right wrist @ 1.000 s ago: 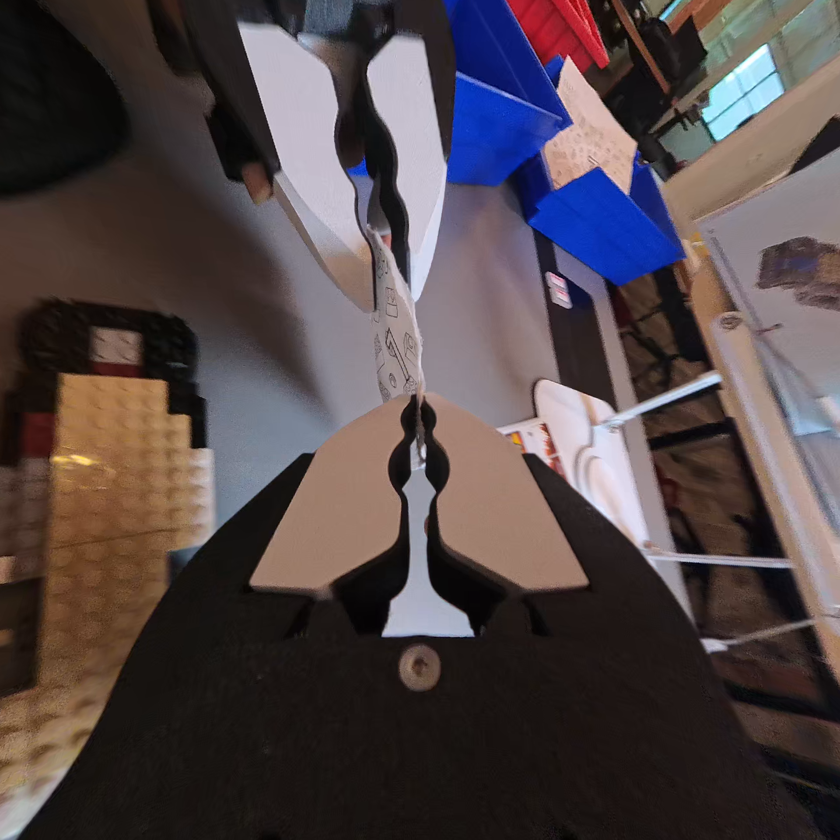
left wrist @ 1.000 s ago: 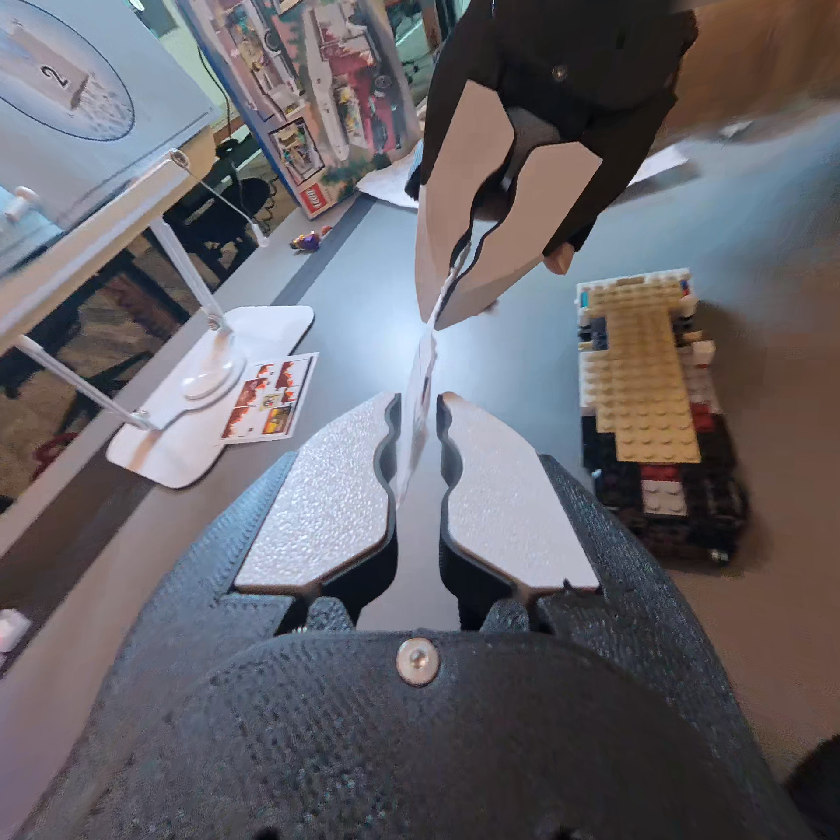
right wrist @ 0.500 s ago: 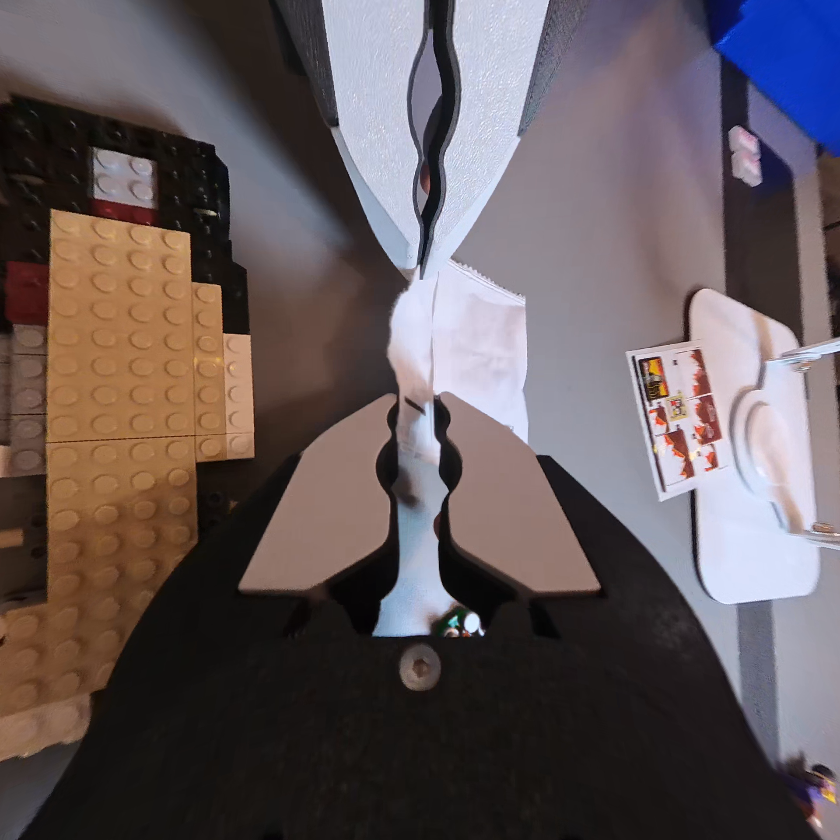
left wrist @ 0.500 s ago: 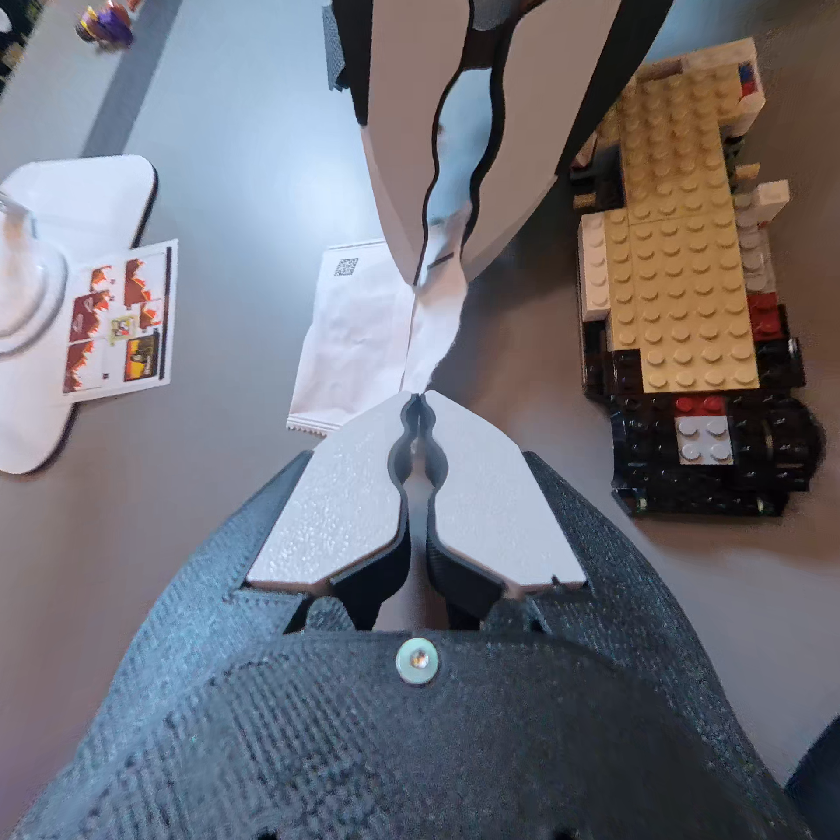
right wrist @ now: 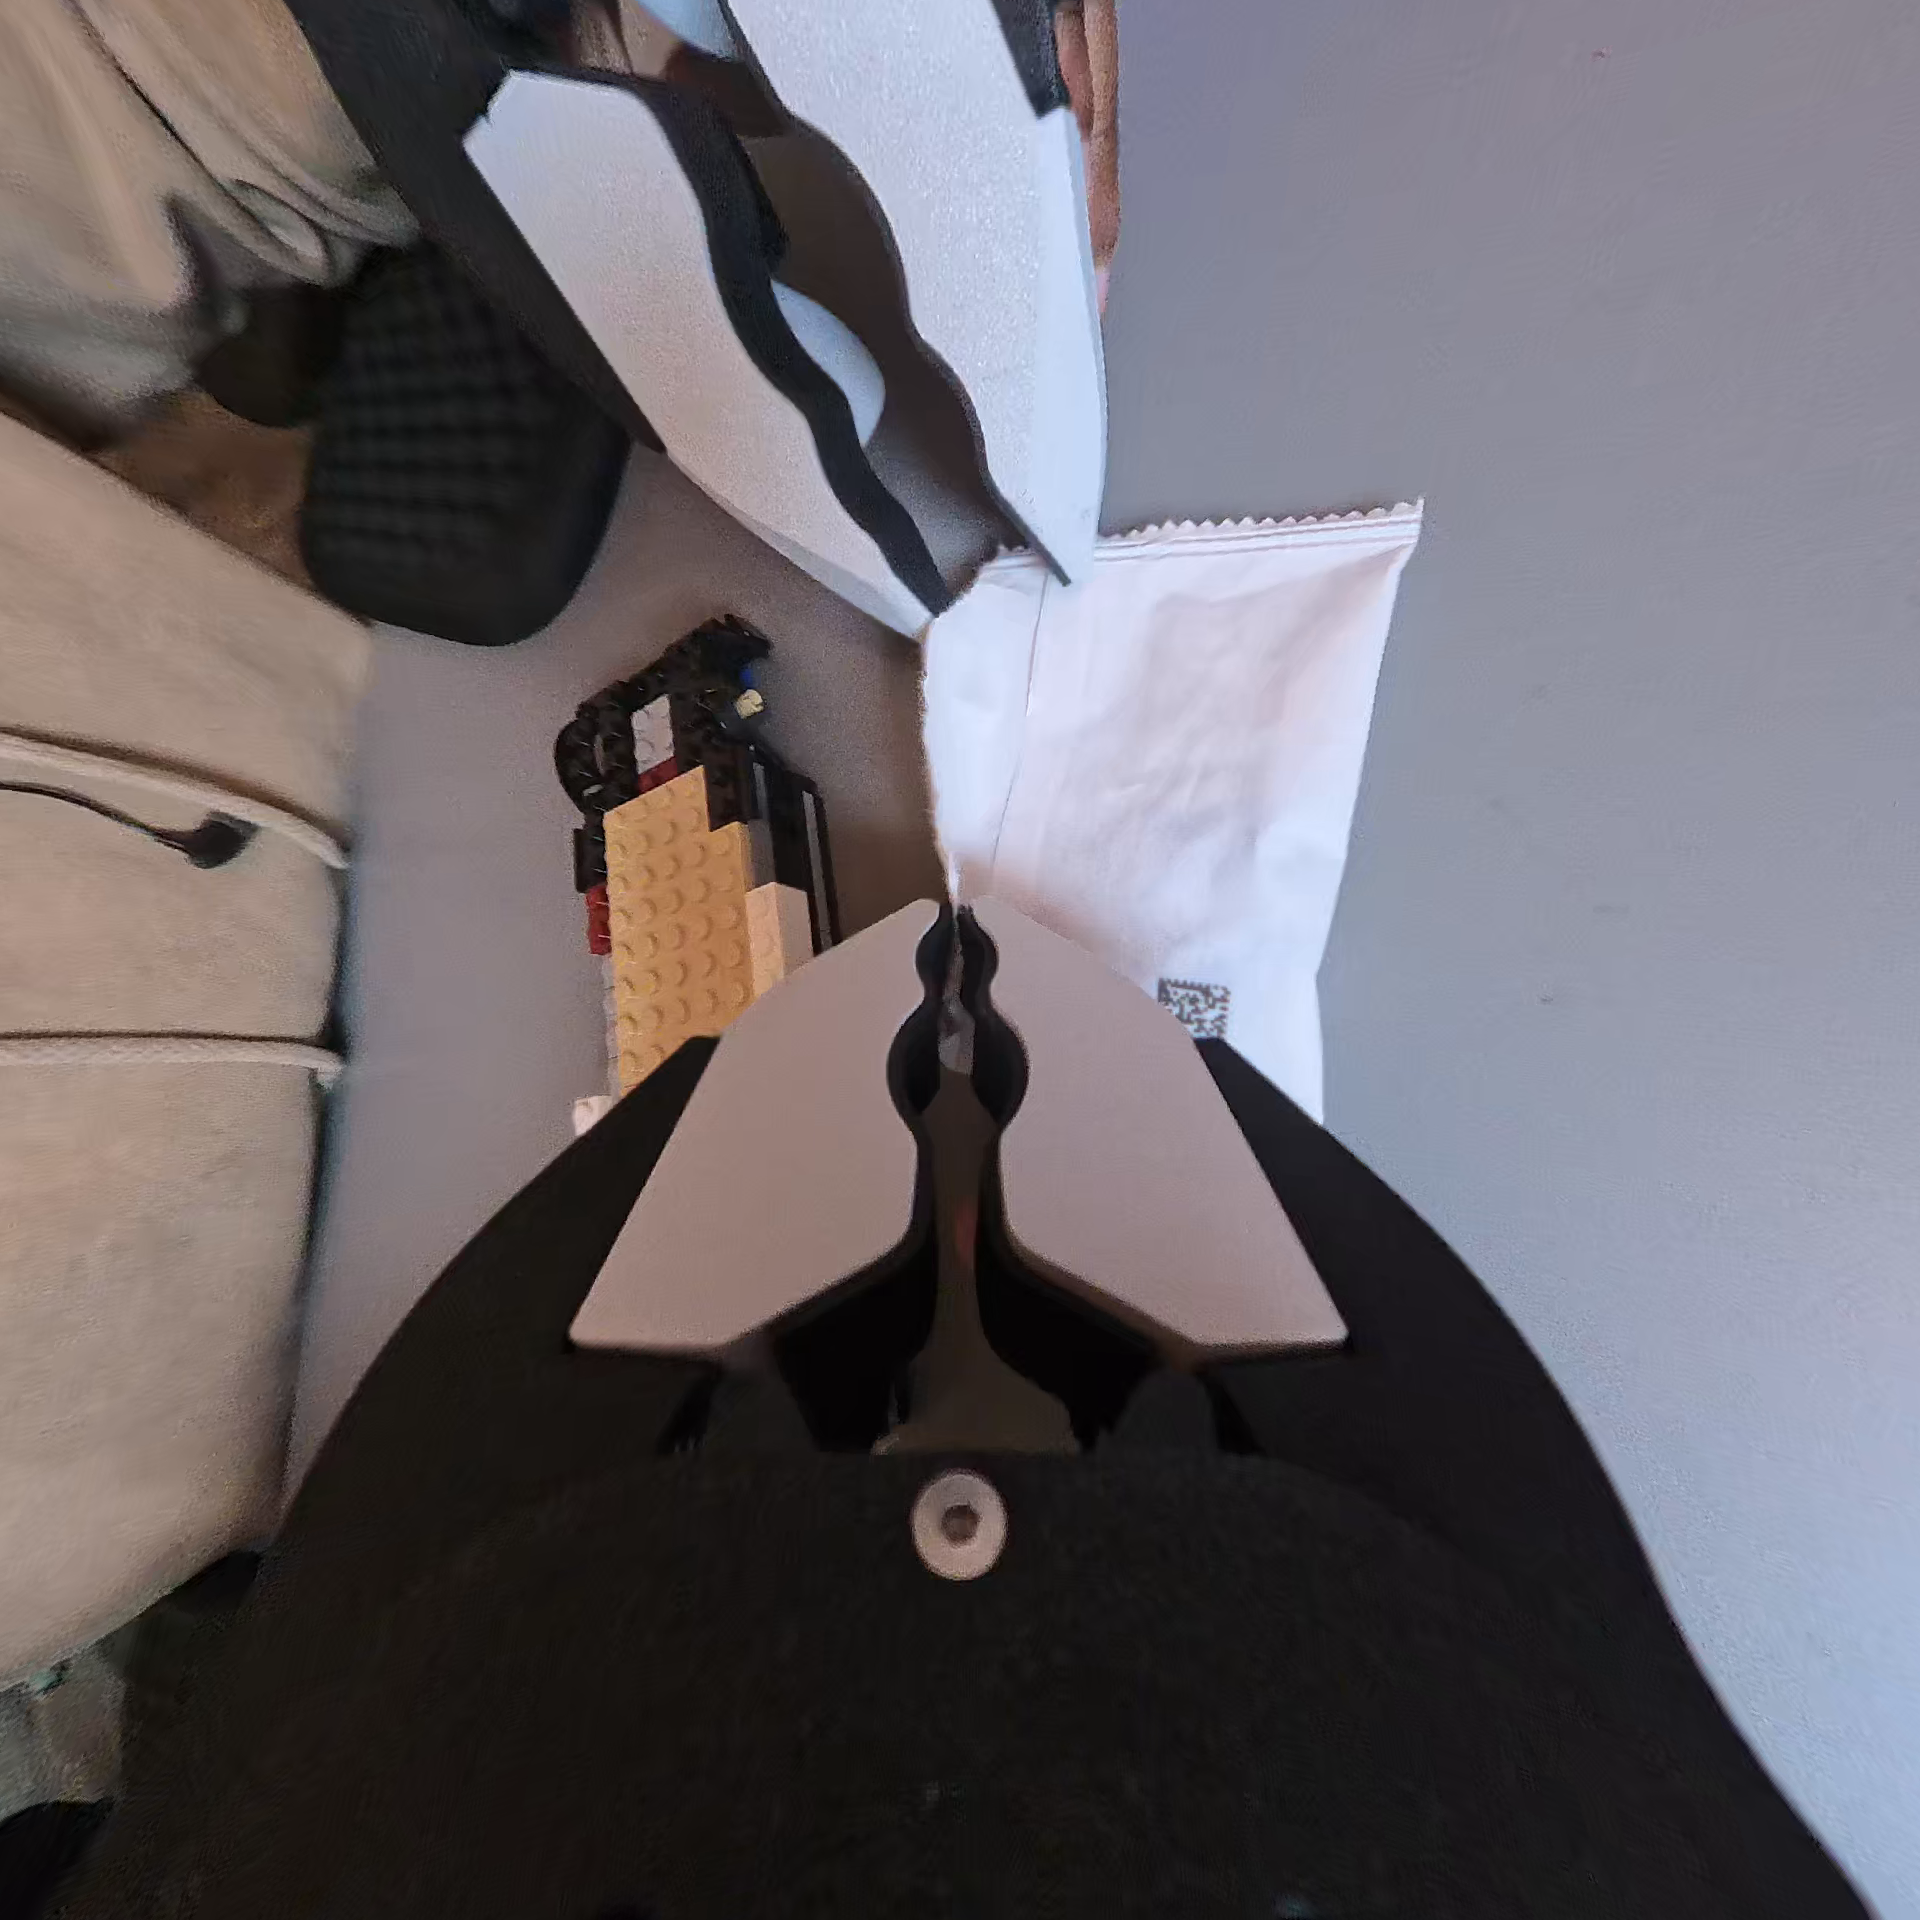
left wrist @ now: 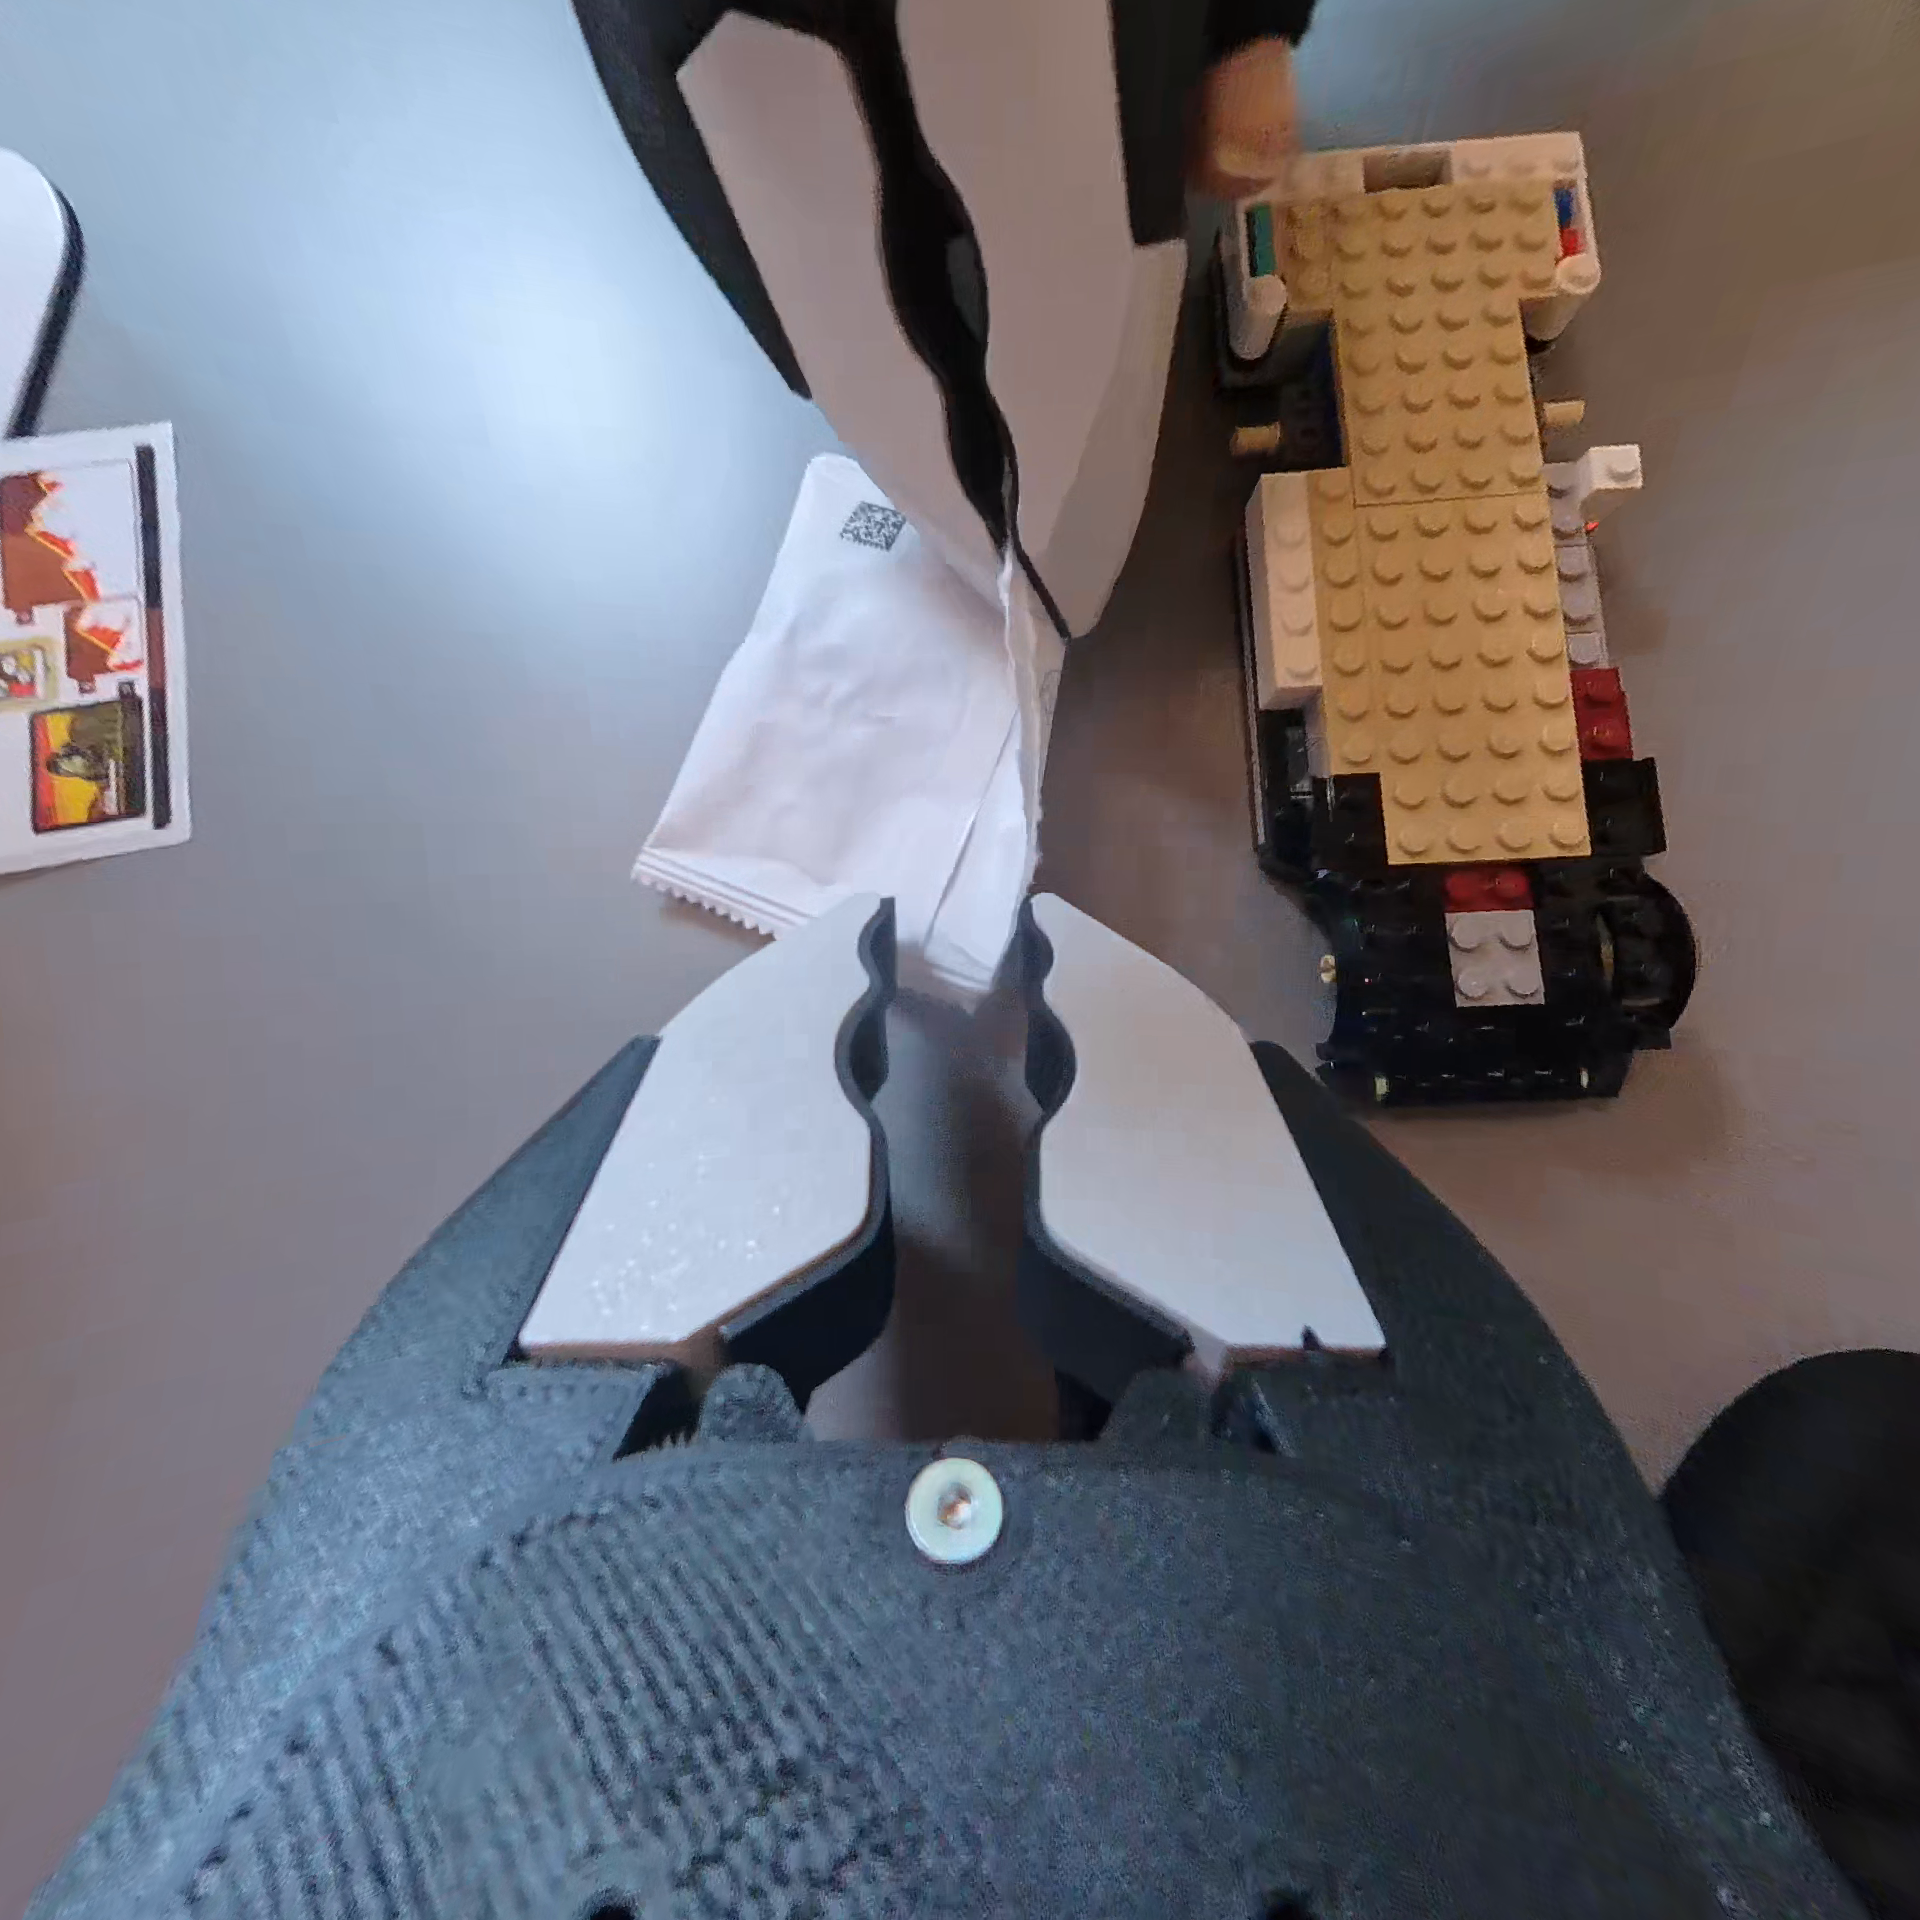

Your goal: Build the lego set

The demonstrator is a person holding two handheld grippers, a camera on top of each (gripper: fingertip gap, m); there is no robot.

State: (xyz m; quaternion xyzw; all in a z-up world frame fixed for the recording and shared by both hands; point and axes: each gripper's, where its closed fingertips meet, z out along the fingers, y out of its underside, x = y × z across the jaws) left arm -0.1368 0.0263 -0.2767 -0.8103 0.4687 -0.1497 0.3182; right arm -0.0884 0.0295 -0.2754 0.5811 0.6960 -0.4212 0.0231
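Note:
A white paper bag with a saw-tooth end lies on the grey table. One long flap of it is lifted. My left gripper is open. The flap's end stands loose between its fingertips, which do not press on it. My right gripper is shut on the bag's edge, with paper pinched between its tips. In the left wrist view the right gripper comes in from the top, closed on the flap. In the right wrist view the left gripper is open over the bag's far end.
A brick-built vehicle with a tan top and black base stands beside the bag; it also shows in the right wrist view. A sticker sheet and a white stand base lie at the left. A person's light clothing fills the left side.
Half a second ago the left gripper was shut on the bag's flap and the right was open around it. Now the left has opened and let go, and the right has shut on the bag.

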